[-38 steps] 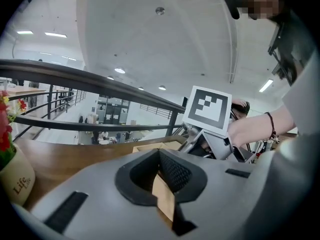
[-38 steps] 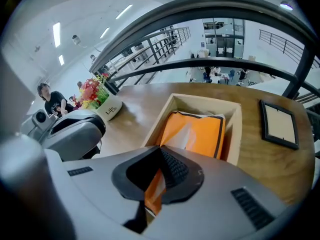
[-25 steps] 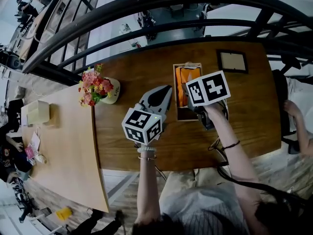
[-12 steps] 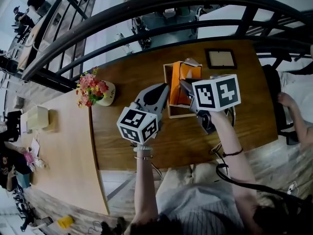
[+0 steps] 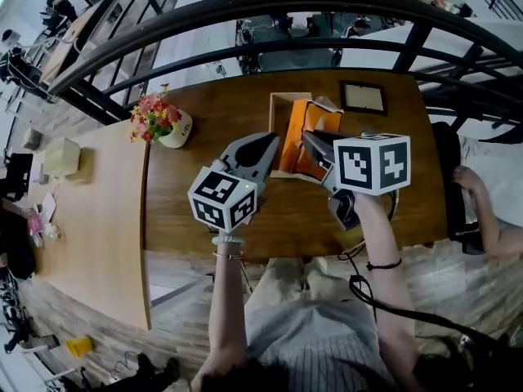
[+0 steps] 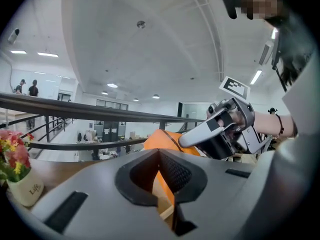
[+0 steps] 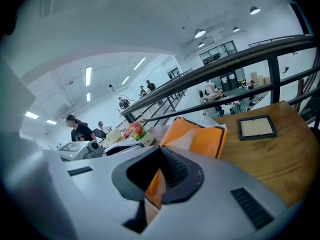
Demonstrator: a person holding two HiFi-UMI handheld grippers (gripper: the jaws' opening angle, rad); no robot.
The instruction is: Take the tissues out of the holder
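Two claws meet at a wooden holder. The right claw (image 7: 160, 153) is clamped tight on a corner flap of the orange tissue pack (image 7: 200, 136). The pack stands tilted in the holder (image 5: 282, 113). In the head view its lower end is hidden behind that claw and its marker cube (image 5: 372, 163), so how much of the pack sits inside cannot be told.

The left claw (image 6: 159, 151), jaws drawn together, lies with its tip at the holder's left wall. Orange and a strip of wood show through the hollow between its jaws, and whether it pinches the wall is unclear.

The holder sits toward the far edge of the dark desk (image 5: 204, 129), just below a black railing (image 5: 245, 19). A framed picture (image 5: 364, 98) lies near on the right. A flower vase (image 5: 174, 129) stands well apart at the far left corner. Bare wood runs from the holder to the near edge.
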